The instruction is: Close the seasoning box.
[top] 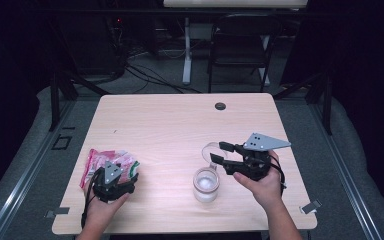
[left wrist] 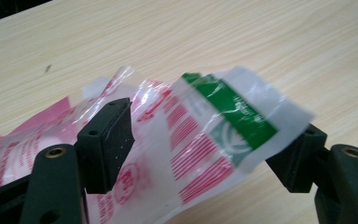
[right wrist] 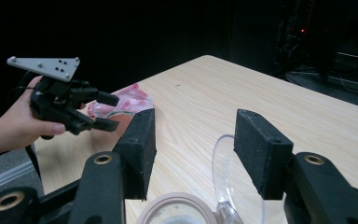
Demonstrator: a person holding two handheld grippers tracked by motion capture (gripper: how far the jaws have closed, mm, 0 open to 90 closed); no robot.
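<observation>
scene: light wooden table (top: 180, 130); person works a pair of tongs in each hand
left tongs (left wrist: 200, 140): jaws wide, astride the crinkly clear plastic packet with red and green print (left wrist: 200, 135); pads flank it and don't look to be pressing
packet: lies at the near-left part of the table, one end lifted between the left jaws
right tongs (right wrist: 193, 144): jaws wide, nothing between the pads; hovering above the clear plastic flip lid (right wrist: 228, 177)
jar: small clear glass jar with white contents (top: 206, 184), upright near the front edge, right of centre, well apart from the packet; lid hangs open on its far side
done (judgement): jar looks opened; left tongs are placed on the packet
left (judgement): clamp the packet, carry it to the jar, probably tip its contents in; right tongs likely to steady the jar or lid
risk: thin film could slip from the pads
</observation>
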